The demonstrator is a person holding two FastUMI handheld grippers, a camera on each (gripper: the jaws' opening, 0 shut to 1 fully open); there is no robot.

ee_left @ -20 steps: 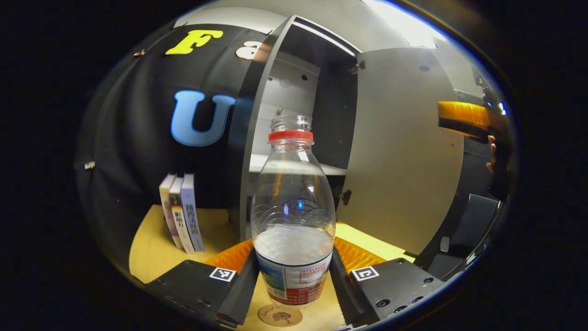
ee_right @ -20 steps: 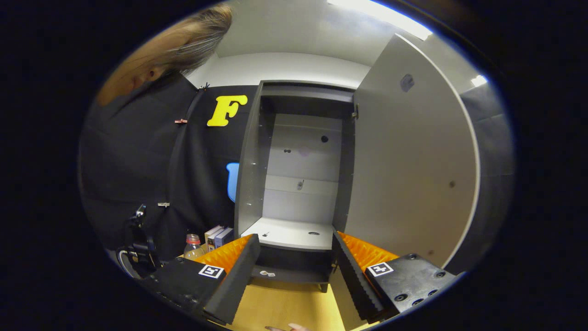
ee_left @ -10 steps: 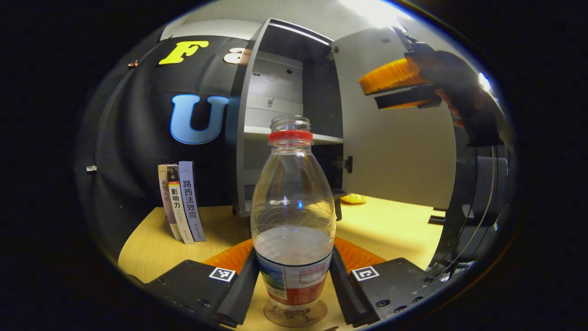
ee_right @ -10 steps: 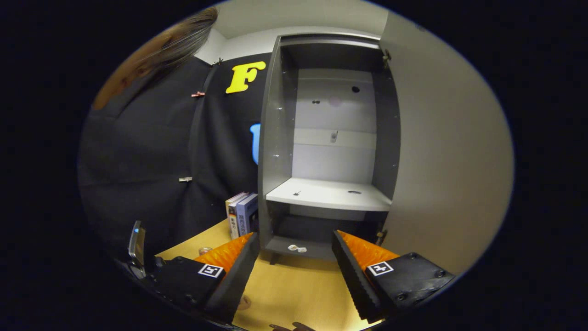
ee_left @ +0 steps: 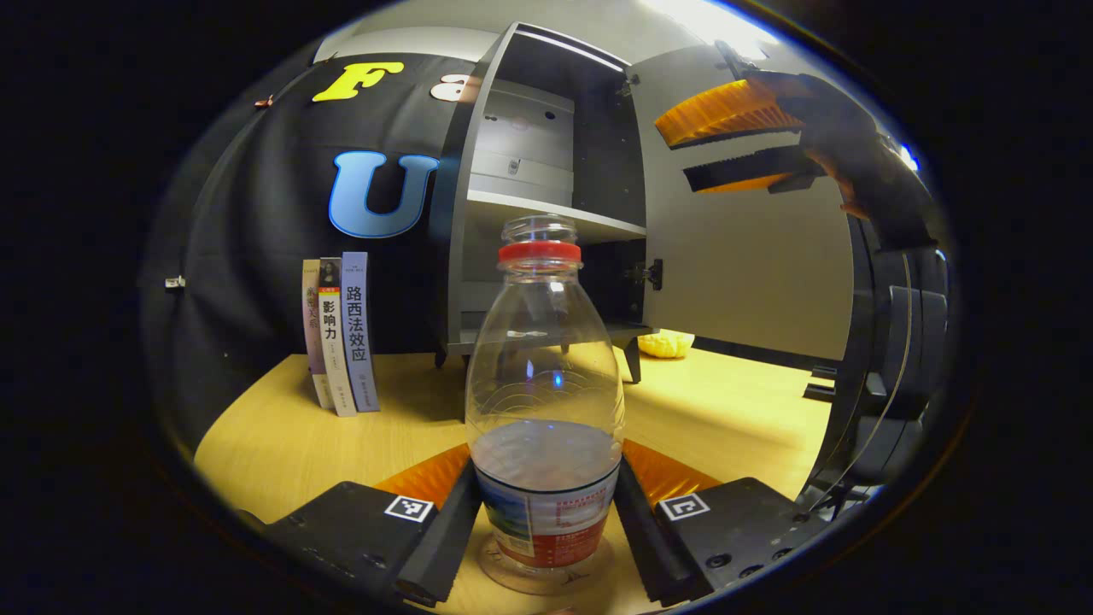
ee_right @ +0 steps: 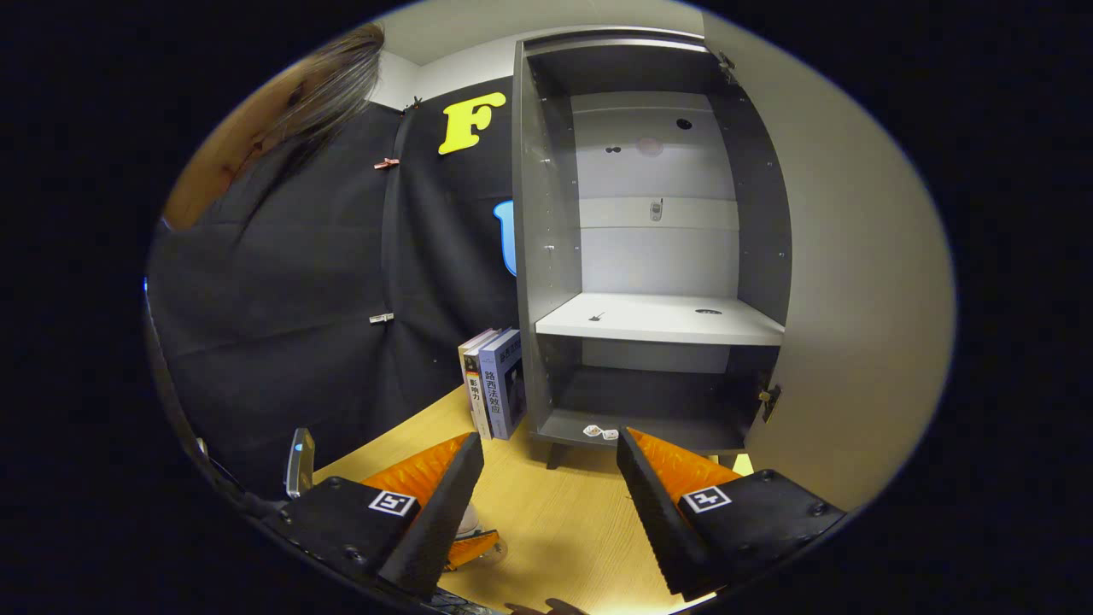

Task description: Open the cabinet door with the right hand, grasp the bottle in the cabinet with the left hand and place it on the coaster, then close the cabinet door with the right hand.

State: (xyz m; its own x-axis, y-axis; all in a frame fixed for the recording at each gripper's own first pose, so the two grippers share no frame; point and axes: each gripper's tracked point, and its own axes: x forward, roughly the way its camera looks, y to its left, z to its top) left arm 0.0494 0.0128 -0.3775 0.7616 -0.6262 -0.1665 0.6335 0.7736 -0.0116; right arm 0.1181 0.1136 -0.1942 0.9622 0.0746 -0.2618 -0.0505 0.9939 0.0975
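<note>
Since a second ago the bottle [ee_left: 545,401] has come down with the left gripper [ee_left: 546,530] onto the coaster [ee_left: 546,576]; the right gripper [ee_left: 734,145] swung to two o'clock, nearer the door [ee_left: 751,248]

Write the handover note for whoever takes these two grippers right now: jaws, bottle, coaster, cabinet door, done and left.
Left gripper: jaws shut on the bottle, upright, low over the table. The coaster is hidden under the bottle's base; I cannot tell if it rests there.
Right gripper: jaws open, holding nothing, facing the cabinet.
Cabinet door: swung wide open; white shelf bare.
Done: door opened, bottle taken out.
Left: confirm the bottle sits on the coaster, release it, close the door with the right gripper.
</note>
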